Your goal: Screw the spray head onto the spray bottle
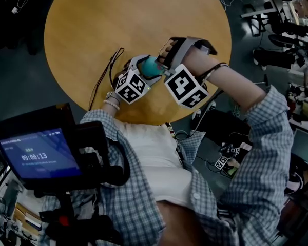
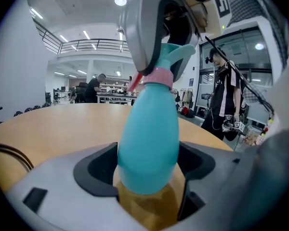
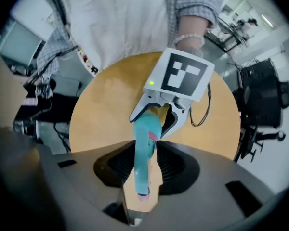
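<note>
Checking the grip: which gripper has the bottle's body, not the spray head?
The left gripper: its fingers clamp the bottle low down. The right gripper is above, around the spray head.

Head view: spray bottle largely hidden btwn left tongs & right tongs; counter far edge cut off.

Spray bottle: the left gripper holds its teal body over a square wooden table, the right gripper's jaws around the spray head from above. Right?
No: the table is round, not square, as the head view shows. The left gripper does hold the spray bottle, and the right gripper has its jaws around the spray head from above.
</note>
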### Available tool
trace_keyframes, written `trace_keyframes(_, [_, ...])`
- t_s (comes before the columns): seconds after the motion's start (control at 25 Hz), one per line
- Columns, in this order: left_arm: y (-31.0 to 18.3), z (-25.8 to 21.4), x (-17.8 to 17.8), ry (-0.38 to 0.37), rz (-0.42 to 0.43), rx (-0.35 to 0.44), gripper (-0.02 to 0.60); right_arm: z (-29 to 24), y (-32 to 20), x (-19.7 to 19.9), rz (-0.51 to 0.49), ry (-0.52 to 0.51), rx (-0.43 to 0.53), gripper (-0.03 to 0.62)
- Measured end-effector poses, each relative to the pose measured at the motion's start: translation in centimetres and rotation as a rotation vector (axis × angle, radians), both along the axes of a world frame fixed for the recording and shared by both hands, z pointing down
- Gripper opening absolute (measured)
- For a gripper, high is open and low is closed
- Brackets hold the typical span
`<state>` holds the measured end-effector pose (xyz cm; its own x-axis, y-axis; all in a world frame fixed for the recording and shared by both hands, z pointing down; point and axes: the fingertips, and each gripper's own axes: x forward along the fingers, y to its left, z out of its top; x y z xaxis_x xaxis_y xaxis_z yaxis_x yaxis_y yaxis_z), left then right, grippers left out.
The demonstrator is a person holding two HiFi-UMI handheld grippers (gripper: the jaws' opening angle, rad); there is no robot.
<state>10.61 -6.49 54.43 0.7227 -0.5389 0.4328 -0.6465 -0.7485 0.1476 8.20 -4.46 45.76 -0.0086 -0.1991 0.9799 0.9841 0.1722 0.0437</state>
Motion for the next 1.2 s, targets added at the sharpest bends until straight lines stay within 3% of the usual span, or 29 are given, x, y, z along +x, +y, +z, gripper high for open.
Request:
trace_keyframes(0.28, [-0.2,-0.1,0.3,-0.007,-0.008,0.0,0.387,-0.3,-0.3,0.0,0.671,-0.02,-0.183,0.118])
trace_keyframes(0.56, [-0.2,-0.3,0.4,-0.013,-0.008,0.007,0.387,-0.6,-1.8,0.2,1.516,-0.05,-0.214,0.118])
trace_keyframes(0.68, [-0.2,-0.3,0.5,-0.01,-0.011,0.006,0.387,-0.5,-1.7,0.3,1.757,-0.018,-0.297,0.118])
trace_keyframes(0.8, [-0.2,-0.3,0.6,-0.018,-0.006,0.012,0.387,-0.5,-1.8,0.6,1.9,-0.004,-0.362,0.119])
trace_keyframes(0.92, [-0.2,-0.4,0.6,-0.019,-0.001,0.015,0.387,-0.6,-1.8,0.7,1.962,-0.004,-0.384,0.12])
trace_keyframes(1.0, [-0.2,-0.4,0.6,-0.015,-0.003,0.013,0.387,-0.6,-1.8,0.5,1.935,0.004,-0.388,0.12])
trace_keyframes(1.12, [-0.2,-0.4,0.6,-0.015,-0.006,0.012,0.387,-0.6,-1.7,0.3,1.796,-0.001,-0.38,0.122])
trace_keyframes(1.2, [-0.2,-0.3,0.6,-0.013,-0.005,0.01,0.387,-0.7,-1.6,0.1,1.71,-0.008,-0.38,0.166])
